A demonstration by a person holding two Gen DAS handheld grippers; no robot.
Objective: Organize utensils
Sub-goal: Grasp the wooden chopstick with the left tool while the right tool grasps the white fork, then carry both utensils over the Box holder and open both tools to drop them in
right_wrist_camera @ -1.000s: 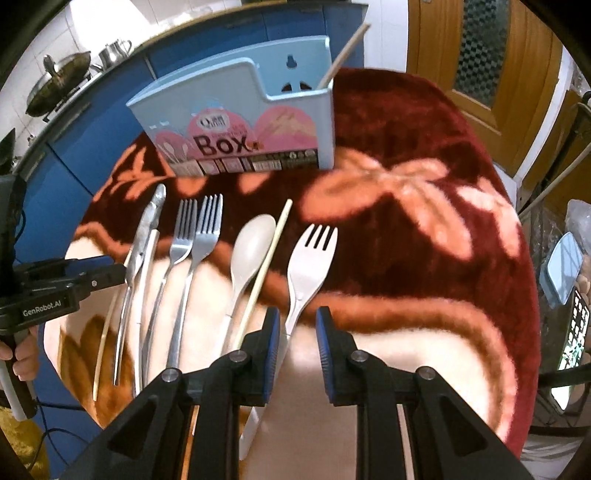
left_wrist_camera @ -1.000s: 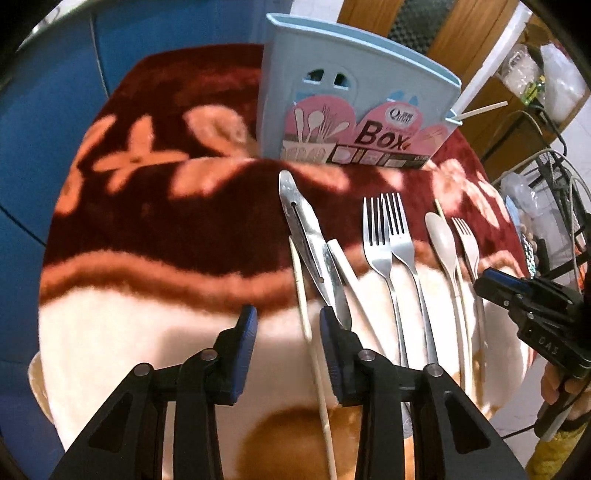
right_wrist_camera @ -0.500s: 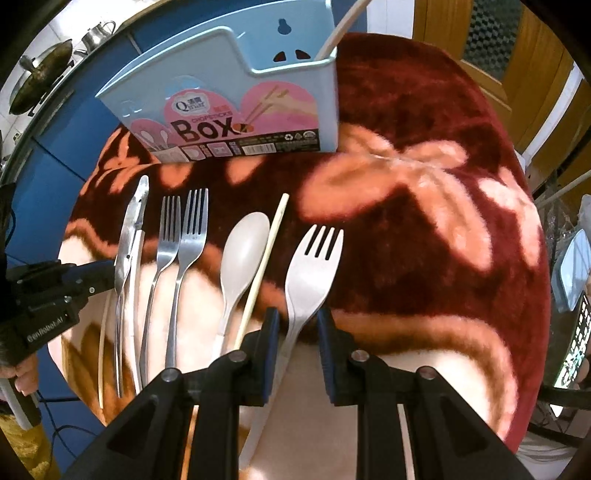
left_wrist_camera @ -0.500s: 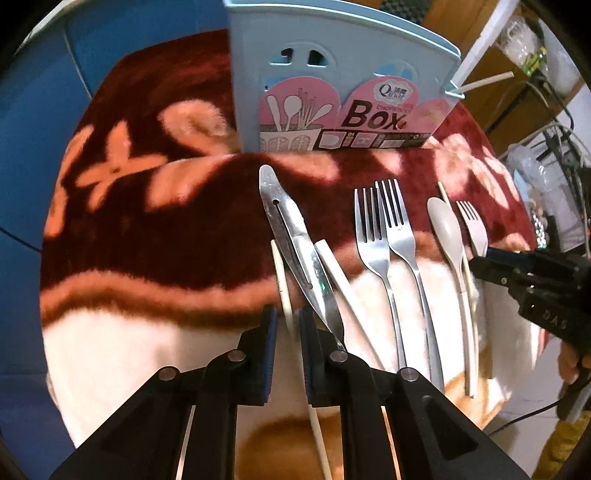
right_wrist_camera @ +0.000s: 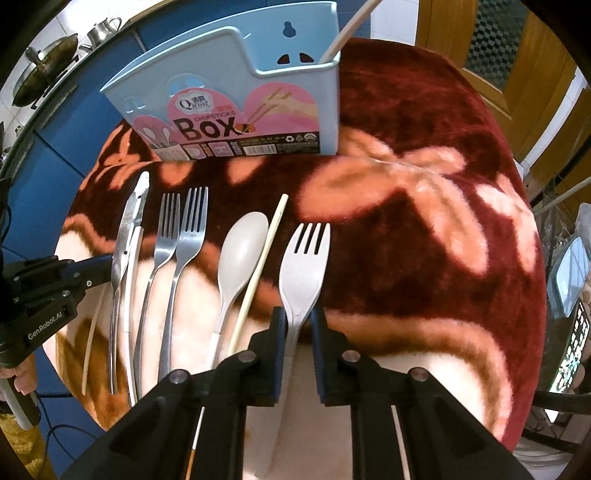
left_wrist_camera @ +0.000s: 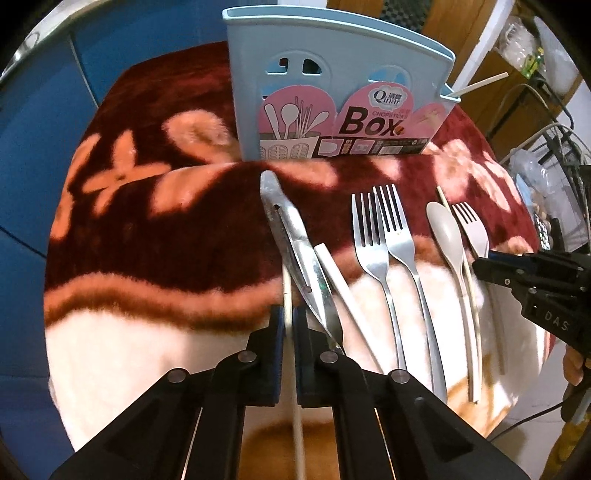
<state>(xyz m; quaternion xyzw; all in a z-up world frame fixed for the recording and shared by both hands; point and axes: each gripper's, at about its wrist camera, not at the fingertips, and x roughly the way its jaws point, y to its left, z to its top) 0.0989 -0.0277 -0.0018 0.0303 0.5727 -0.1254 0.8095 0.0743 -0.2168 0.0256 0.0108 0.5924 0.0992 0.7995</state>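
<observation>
**In front of the blue box: one chopstick pinched, one fork straddled**

In front of the blue chopsticks box [right_wrist_camera: 258, 92], on a floral blanket [right_wrist_camera: 424, 240], laid out as one row of utensils with handles pointing away from the box.

Farthest left of the box: left gripper [left_wrist_camera: 289, 317] squeezed tight on a pale chopstick [left_wrist_camera: 291, 295], pinching it between both pads.

Just beside that, nearer the box's left corner: metal tongs [left_wrist_camera: 288, 240], arms pressed close together, tip towards the box, with a white handle [left_wrist_camera: 343, 280] alongside.

Facing the box's middle: two steel forks [left_wrist_camera: 384, 240] side by side, tines towards the box.

Next along: a beige spoon [right_wrist_camera: 243, 251] and a second loose chopstick [right_wrist_camera: 262, 266], touching or nearly so.

Below the box's right corner: a white plastic fork [right_wrist_camera: 304, 258], its handle between the closing jaws of the right gripper [right_wrist_camera: 297, 321], with a gap showing at the right pad.

Standing in the box's right compartment: one more chopstick [right_wrist_camera: 347, 29], tilted.
</observation>
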